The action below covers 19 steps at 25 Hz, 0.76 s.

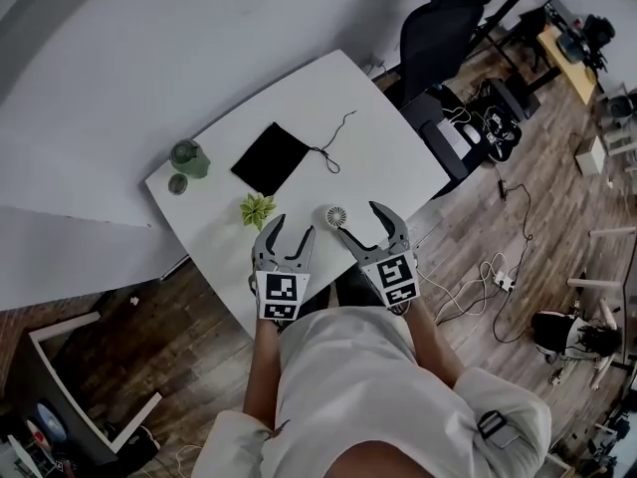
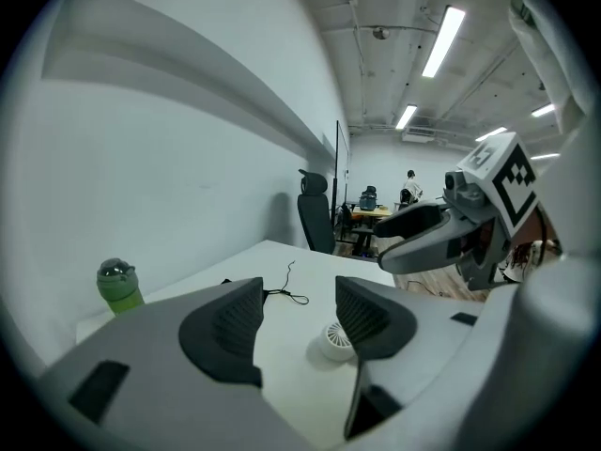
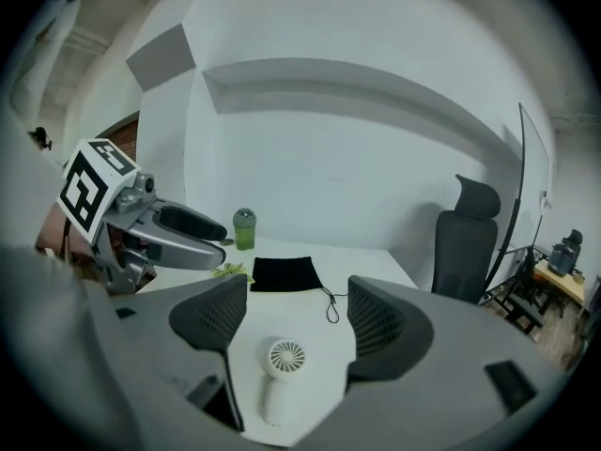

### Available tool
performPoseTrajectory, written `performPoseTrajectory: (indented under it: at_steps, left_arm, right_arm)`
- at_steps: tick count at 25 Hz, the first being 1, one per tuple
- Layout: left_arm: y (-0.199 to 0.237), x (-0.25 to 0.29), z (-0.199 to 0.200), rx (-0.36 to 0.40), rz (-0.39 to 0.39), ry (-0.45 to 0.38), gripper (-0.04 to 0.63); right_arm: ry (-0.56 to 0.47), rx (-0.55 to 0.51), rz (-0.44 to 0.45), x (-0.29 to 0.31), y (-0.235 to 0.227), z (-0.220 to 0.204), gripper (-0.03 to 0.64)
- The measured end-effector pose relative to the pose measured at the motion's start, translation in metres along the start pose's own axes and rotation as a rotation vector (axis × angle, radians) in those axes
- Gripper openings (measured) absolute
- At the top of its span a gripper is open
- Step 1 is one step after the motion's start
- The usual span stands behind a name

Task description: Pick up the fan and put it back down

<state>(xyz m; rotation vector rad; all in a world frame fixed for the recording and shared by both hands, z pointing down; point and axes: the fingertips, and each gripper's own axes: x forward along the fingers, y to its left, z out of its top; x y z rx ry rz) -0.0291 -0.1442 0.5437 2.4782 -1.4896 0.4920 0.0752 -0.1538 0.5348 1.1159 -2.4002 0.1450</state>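
A small white hand-held fan (image 1: 334,217) lies flat on the white table (image 1: 378,137), near its front edge. My left gripper (image 1: 294,227) hovers just left of the fan, jaws open and empty. My right gripper (image 1: 360,219) hangs over the fan's right side, jaws apart, not touching it. In the left gripper view the fan (image 2: 335,338) shows on the table beyond the open left gripper (image 2: 299,322), with the right gripper (image 2: 441,238) above it. In the right gripper view the fan (image 3: 282,369) lies with its round grille up, below the gap of the right gripper (image 3: 296,322).
A black drawstring pouch (image 1: 271,157) with its cord (image 1: 333,142) lies mid-table. A green bottle (image 1: 187,157) stands at the far left corner, and a small green plant (image 1: 257,208) sits left of the fan. An office chair (image 1: 443,28) stands behind the table; cables cross the wooden floor (image 1: 498,267).
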Motion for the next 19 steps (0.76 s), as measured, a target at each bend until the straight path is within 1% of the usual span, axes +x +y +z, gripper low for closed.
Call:
performPoseTrajectory:
  at_steps: [10, 19]
  left_arm:
    - [0.000, -0.021, 0.034, 0.060, 0.003, -0.065, 0.236]
    - [0.009, -0.028, 0.046, 0.080, -0.001, -0.103, 0.236]
  right_arm:
    - [-0.086, -0.029, -0.031, -0.018, -0.001, 0.044, 0.330]
    - [-0.112, -0.055, -0.042, -0.021, 0.004, 0.061, 0.330]
